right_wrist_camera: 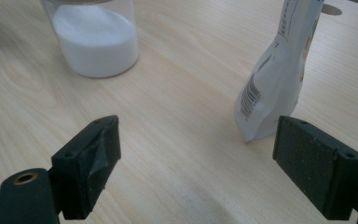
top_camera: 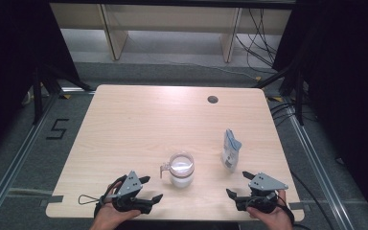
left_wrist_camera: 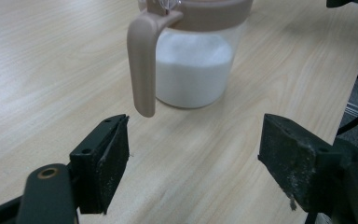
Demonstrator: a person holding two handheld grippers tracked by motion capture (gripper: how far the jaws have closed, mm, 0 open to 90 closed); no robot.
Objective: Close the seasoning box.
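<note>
- Two things on the pale wooden table (top_camera: 124, 124): a clear plastic jar with a beige lid and beige handle (top_camera: 180, 169), part-filled with white granules, and a small white standing pouch with blue print (top_camera: 230, 150).
- Left gripper (top_camera: 152, 188): jaws spread wide, holding nothing, hovering low at the near table edge. In the left gripper view the jar (left_wrist_camera: 193, 56) stands just ahead of the jaws, apart from them; its beige handle (left_wrist_camera: 143, 65) hangs down just above and beyond the left jaw, not touching.
- Right gripper (top_camera: 238, 184): jaws also wide apart, empty. In the right gripper view the pouch (right_wrist_camera: 279, 74) stands upright just ahead of the right jaw, close but apart; the jar (right_wrist_camera: 95, 37) sits farther off, ahead and to the left.
- Jar handling, my read: rigid wall, smooth and likely slippery, some weight from the granules, so bottom-heavy. The body looks too broad for an easy pinch; the handle is the better hold, jaws closing on its flat sides.
- Pouch handling, my read: light, soft, crumples under pressure, tips easily. Best pinched across the flat upper part near the top seal, not the bulged base.
- Whether the pouch top is sealed or cut open cannot be told.
</note>
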